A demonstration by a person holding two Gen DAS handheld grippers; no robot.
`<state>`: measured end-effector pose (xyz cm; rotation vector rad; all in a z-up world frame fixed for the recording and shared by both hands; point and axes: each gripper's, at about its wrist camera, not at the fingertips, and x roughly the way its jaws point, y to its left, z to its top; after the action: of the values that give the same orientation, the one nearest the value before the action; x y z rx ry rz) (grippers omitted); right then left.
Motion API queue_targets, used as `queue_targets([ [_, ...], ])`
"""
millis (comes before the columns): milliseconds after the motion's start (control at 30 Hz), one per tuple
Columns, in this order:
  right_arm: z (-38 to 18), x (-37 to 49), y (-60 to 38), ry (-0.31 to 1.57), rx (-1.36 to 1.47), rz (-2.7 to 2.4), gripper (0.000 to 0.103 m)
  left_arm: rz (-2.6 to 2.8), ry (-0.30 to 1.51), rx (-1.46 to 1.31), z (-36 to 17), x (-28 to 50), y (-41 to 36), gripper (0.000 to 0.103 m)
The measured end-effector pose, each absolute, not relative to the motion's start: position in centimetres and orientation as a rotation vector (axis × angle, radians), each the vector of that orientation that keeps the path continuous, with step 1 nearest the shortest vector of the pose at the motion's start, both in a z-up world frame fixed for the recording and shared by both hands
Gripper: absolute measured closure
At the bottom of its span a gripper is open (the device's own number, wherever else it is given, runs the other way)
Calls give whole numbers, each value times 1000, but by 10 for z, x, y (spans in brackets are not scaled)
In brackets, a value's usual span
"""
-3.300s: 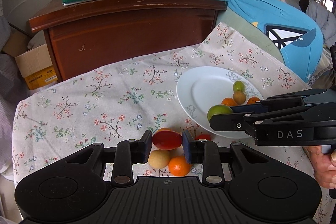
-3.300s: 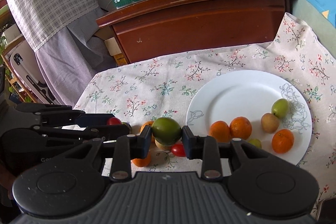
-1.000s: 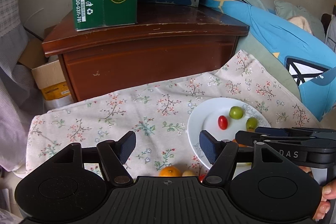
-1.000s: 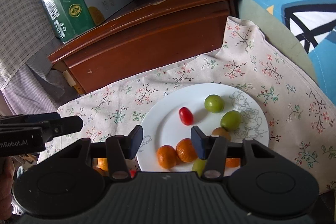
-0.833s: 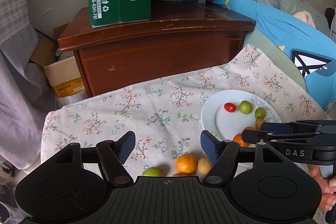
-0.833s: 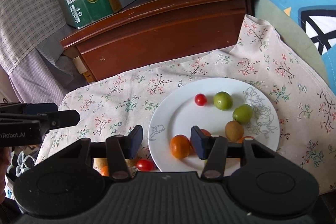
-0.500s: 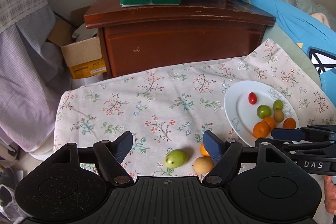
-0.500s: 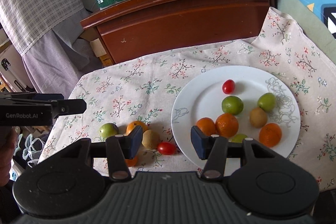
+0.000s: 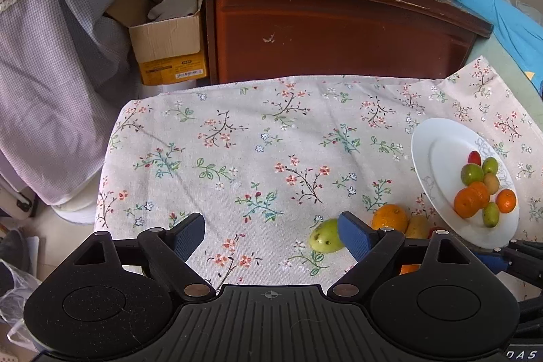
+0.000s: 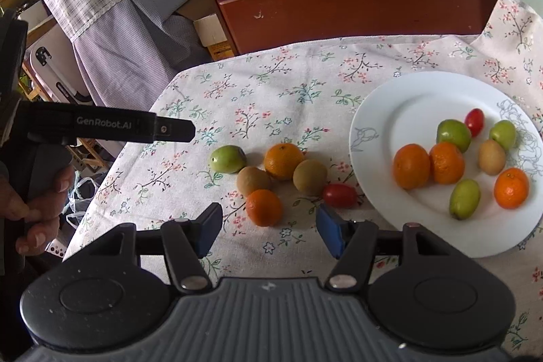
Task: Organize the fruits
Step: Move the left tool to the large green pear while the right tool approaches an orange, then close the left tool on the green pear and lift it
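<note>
We note that the left claw (image 9: 271, 234) partly covers the loose fruit in its own view: its right pad cuts off the green fruit (image 9: 325, 236), and the kiwis and lower orange show only as slivers behind the linkage. The right wrist view gives the full cluster on the floral cloth of the worktop (image 10: 271, 97): green fruit at 10 o'clock, dimpled orange (image 10: 283, 160) at 12, two matte brown kiwis (image 10: 310, 176), a second orange (image 10: 264, 207) at 6, a glossy cherry tomato (image 10: 340, 195) at 3, just beside the plate rim. The smooth white plate (image 10: 390, 111), faint line drawing on its rim, holds three oranges, three green fruits, one kiwi, one tomato. The right claw (image 10: 269, 229) hangs just short of the lower orange. Both claws are opening; nothing sits between either pair of pads. The left claw's tip is seen side-on only.
</note>
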<state>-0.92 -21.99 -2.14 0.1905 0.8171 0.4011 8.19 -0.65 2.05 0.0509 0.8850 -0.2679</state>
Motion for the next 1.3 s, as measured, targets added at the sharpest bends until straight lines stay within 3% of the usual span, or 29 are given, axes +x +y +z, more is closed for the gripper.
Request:
queue_targets([
  [367, -34, -7, -206, 791, 134, 404, 42, -313, 940, 35, 7, 88, -18, 14],
  [467, -36, -5, -206, 782, 131, 392, 51, -322, 944, 32, 5, 89, -21, 14],
  [667, -41, -3, -201, 781, 131, 391, 58, -322, 945, 59, -1, 90, -33, 14],
  [767, -42, -4, -197, 774, 112, 400, 68, -310, 947, 71, -6, 90, -36, 15],
  [1167, -42, -5, -196, 769, 117, 392, 69, -322, 940, 47, -10, 93, -40, 16],
  [1300, -43, -5, -194, 763, 98, 394, 68, -335, 947, 33, -11, 93, -39, 32],
])
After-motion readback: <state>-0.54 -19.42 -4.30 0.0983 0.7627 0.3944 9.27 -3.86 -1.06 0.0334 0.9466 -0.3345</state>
